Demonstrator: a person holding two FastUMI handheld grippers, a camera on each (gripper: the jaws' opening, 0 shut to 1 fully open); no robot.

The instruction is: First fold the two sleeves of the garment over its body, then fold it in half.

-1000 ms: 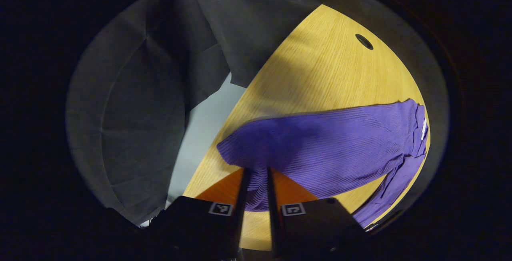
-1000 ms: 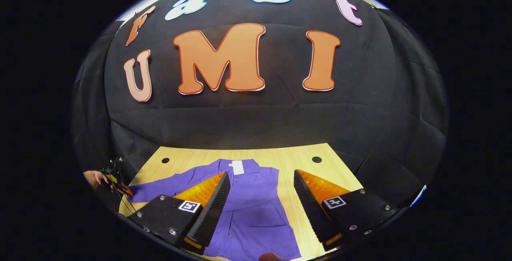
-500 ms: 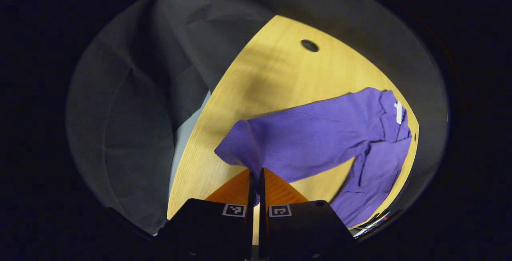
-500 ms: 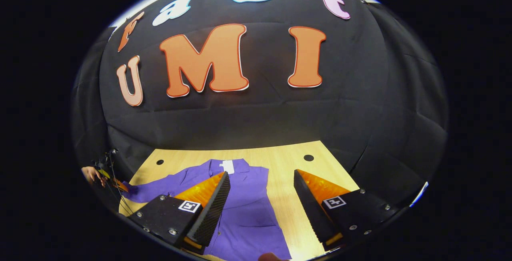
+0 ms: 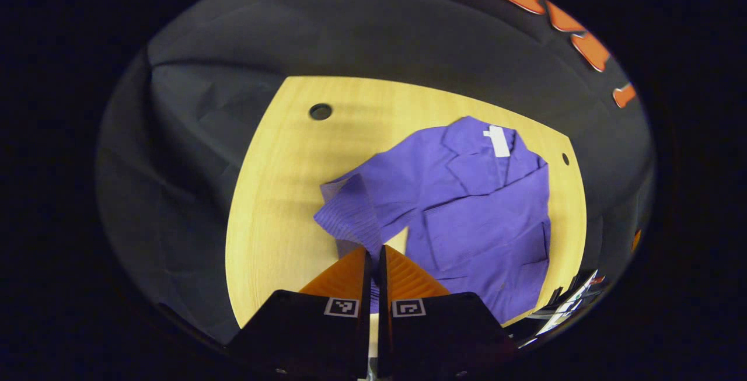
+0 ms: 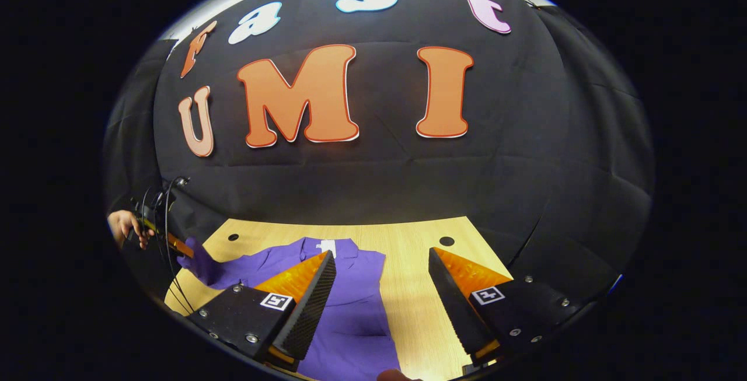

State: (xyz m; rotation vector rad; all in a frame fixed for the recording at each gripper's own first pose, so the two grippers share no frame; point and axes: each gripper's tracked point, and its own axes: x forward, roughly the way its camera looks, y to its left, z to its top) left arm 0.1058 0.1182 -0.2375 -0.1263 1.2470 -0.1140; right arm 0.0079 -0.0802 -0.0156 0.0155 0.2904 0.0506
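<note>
A purple shirt (image 5: 484,212) lies face up on the wooden table (image 5: 274,194), with its collar and a white tag (image 5: 499,140) toward the far wall. My left gripper (image 5: 373,255) is shut on the cuff of the shirt's sleeve (image 5: 353,217), which hangs lifted off the table. In the right gripper view that same left gripper (image 6: 175,245) holds the raised sleeve (image 6: 201,261) at the table's left end, with a hand (image 6: 122,226) behind it. My right gripper (image 6: 382,279) stands open above the shirt's (image 6: 350,322) near side, nothing between its fingers.
The table (image 6: 408,264) has small round holes (image 5: 320,111) near its far corners (image 6: 446,241). Black cloth walls (image 6: 379,182) close in behind and beside it. Bare wood lies to the right of the shirt in the right gripper view.
My left gripper has closed fully on the sleeve cuff, lifted it and swung round toward the shirt's body. The right gripper has stayed open with only a slight shift.
</note>
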